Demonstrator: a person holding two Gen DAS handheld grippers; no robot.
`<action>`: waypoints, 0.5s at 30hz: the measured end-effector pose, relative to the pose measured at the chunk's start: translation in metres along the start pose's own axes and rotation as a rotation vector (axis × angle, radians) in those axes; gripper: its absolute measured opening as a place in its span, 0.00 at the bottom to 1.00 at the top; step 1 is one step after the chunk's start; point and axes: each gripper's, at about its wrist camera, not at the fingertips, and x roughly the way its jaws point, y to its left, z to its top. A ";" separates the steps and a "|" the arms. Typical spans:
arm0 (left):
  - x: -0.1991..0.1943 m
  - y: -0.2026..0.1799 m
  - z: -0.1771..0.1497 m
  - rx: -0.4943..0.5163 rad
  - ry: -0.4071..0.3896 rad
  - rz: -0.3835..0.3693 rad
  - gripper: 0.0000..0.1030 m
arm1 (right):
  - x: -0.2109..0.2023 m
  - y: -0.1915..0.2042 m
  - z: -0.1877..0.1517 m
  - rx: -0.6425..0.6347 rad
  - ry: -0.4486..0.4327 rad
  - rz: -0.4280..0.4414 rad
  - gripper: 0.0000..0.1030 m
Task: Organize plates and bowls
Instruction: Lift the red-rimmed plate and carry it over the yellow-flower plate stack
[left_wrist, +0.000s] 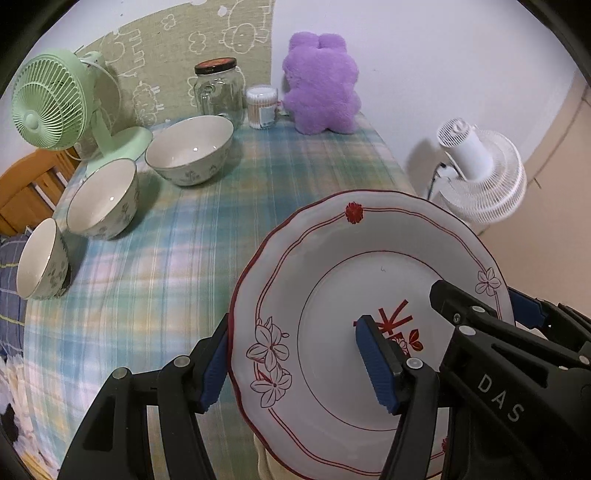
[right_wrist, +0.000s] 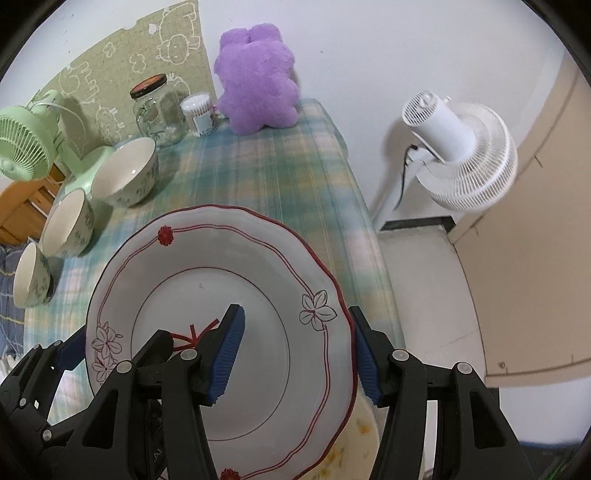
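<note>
A white plate (left_wrist: 332, 266) with red rim lines and flower drawings is held above the near right part of the table; it also shows in the right wrist view (right_wrist: 221, 258). My left gripper (left_wrist: 295, 365) straddles its left rim, with a visible gap to the pads. My right gripper (right_wrist: 299, 354) straddles its right rim, also with a gap. A yellowish plate (right_wrist: 354, 443) lies underneath. Three white floral bowls stand in a row at the left: large (left_wrist: 190, 149), medium (left_wrist: 103, 199), small (left_wrist: 40, 260).
A checked cloth covers the table (left_wrist: 184, 277). At the back stand a green fan (left_wrist: 48, 103), a glass jar (left_wrist: 218, 88), a cotton swab box (left_wrist: 262, 107) and a purple plush toy (left_wrist: 321, 81). A white fan (left_wrist: 480, 173) stands on the floor to the right.
</note>
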 end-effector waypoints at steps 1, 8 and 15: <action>-0.002 0.000 -0.004 0.005 -0.001 -0.006 0.64 | -0.004 -0.001 -0.007 0.009 0.001 -0.005 0.58; -0.012 -0.008 -0.035 0.061 0.008 -0.070 0.63 | -0.028 -0.007 -0.050 0.075 -0.009 -0.058 0.58; 0.001 -0.020 -0.062 0.117 0.063 -0.092 0.63 | -0.023 -0.020 -0.087 0.142 0.020 -0.097 0.58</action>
